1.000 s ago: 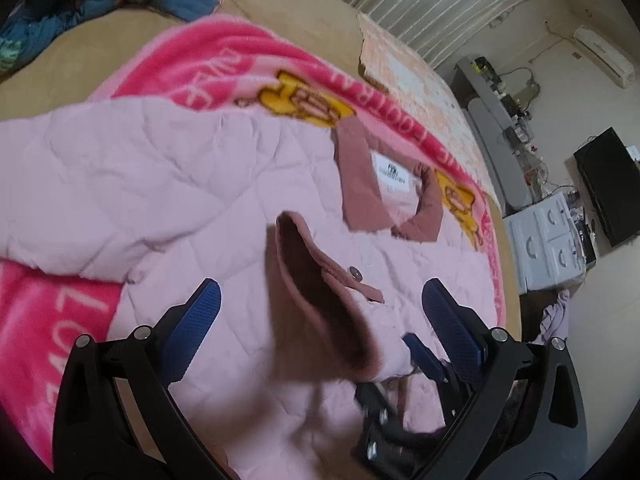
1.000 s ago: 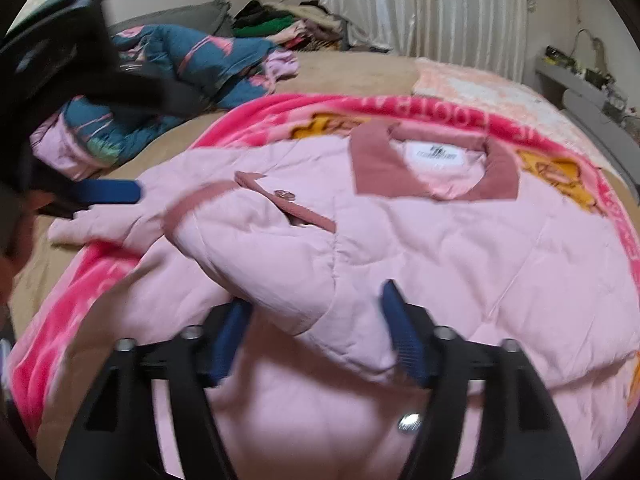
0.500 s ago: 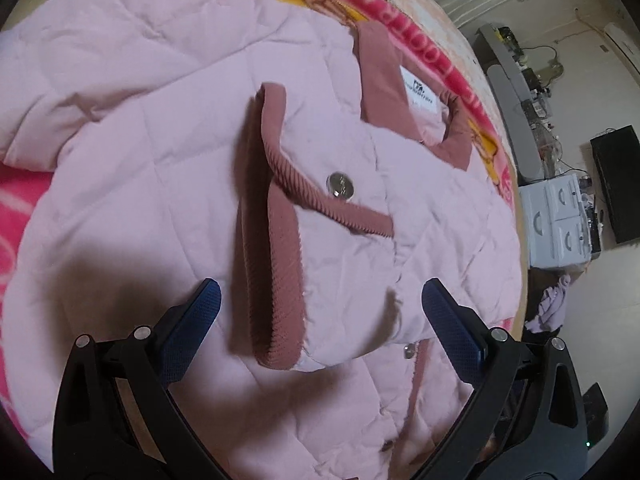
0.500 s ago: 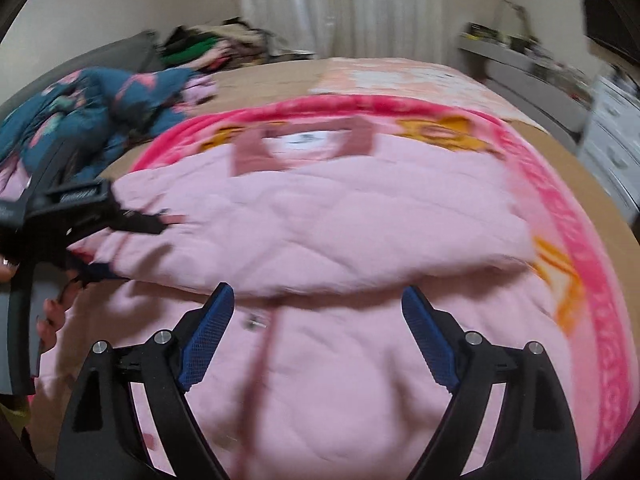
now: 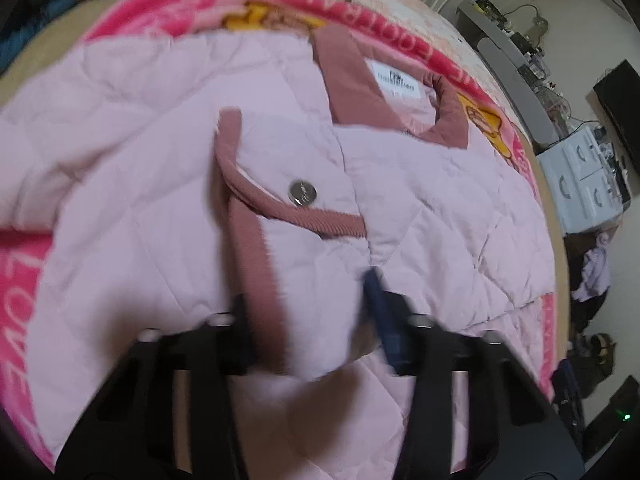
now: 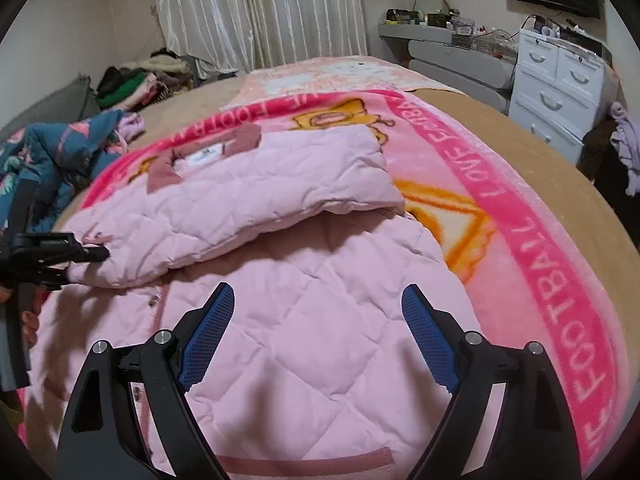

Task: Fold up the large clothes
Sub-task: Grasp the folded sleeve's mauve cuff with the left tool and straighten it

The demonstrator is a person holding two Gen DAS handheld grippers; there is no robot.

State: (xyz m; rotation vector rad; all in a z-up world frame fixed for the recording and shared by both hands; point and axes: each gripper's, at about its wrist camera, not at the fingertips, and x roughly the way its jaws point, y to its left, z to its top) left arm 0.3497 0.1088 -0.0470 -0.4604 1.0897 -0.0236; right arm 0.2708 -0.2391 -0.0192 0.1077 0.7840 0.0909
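Observation:
A pale pink quilted jacket (image 5: 420,208) with a dusty-rose collar (image 5: 352,88) lies on a bright pink blanket (image 6: 520,200) on the bed. One sleeve (image 6: 248,200) is folded across its chest; its rose cuff (image 5: 256,256) has a metal snap (image 5: 302,193). My left gripper (image 5: 308,316) is shut on the cuff end of that sleeve; it also shows at the left of the right wrist view (image 6: 60,256). My right gripper (image 6: 316,336) is open and empty above the jacket's lower front.
A heap of blue patterned clothes (image 6: 52,152) lies at the bed's left. More clothes (image 6: 132,80) are piled at the headboard. A white drawer unit (image 6: 560,80) and a grey shelf (image 6: 440,48) stand to the right. The tan bed cover (image 6: 540,152) shows around the blanket.
My left gripper has closed on the sleeve's cuff end, where it was open. My right gripper stays open and has swung right, facing the folded sleeve and blanket.

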